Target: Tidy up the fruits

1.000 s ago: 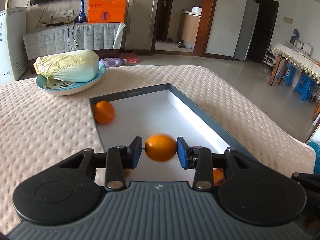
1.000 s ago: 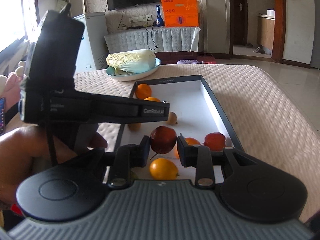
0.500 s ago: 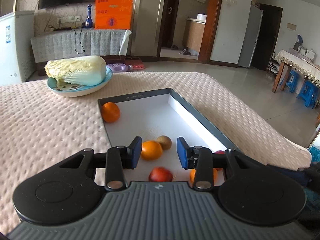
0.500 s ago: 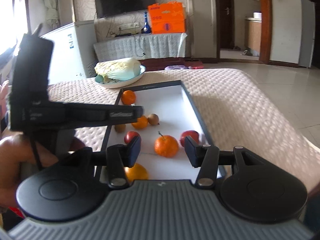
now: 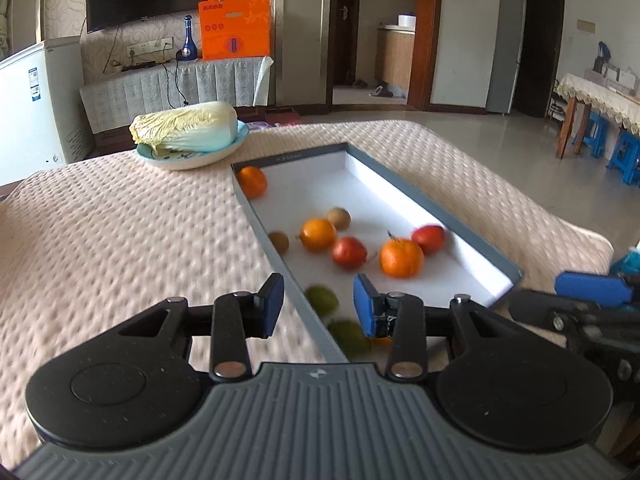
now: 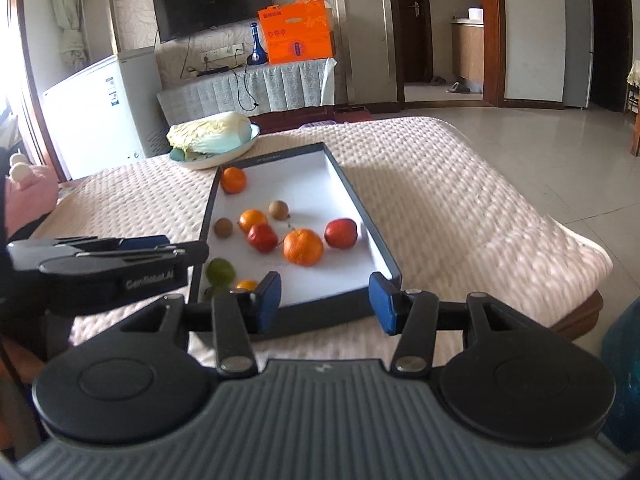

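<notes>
Both grippers hang over the near end of the tray with their jaws apart and nothing between them: the left gripper over the tray's left rim, the right gripper, whose jaws have just been opening, over its near edge. The fruit lies loose inside: oranges, red fruit, small brown ones, and what looks like a blurred green one.

We see the scene from two wrist cameras, each looking forward and downward along its own fingers at the tray on the bed. The left view sits at the tray's near left corner, close in. The right view stands off its near end. Both share the tray, the cabbage plate and the far wall.
</notes>
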A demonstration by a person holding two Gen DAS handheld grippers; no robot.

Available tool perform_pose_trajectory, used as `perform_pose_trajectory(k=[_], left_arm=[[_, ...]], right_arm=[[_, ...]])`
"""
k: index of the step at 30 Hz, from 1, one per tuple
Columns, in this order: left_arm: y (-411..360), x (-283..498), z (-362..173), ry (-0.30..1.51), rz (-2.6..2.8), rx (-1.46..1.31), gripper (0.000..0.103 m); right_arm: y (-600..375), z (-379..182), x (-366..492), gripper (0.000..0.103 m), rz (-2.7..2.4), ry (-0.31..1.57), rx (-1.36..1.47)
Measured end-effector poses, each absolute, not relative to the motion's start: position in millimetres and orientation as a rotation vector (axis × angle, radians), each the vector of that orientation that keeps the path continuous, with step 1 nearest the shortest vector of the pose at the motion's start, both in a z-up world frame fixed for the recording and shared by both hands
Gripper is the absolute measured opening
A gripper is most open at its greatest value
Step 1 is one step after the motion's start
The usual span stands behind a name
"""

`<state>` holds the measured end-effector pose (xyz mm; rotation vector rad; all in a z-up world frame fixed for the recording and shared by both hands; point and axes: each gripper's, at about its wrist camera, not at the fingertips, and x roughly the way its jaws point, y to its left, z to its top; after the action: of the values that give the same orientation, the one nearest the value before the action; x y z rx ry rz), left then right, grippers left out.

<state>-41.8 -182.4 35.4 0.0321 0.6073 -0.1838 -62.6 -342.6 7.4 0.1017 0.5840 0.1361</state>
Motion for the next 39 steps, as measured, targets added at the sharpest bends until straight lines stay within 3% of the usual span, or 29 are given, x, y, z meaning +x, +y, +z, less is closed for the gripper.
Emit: perform_pose_trajectory(k=[2,4,16,39], left_arm=[[-183,-54,33,0.616,-0.178,0.037,0.059],[-183,-65,32,0.630,-0.172,0.046,0.065],[-186,-109,23,0.665,-0.193,0.076,0.073],[-194,-112,15,0.673,-0.214,0.084,0.073]], right_arm=[[-344,5,-66,0.051,0.128,0.597,0.102],[-348,3,-66,0.051,0.114,0.613,0.106],[-357,-6,-65,0.051,0.070,0.677,0.134],[-354,-11,-62,0.051,0.072,0.693,0.120]])
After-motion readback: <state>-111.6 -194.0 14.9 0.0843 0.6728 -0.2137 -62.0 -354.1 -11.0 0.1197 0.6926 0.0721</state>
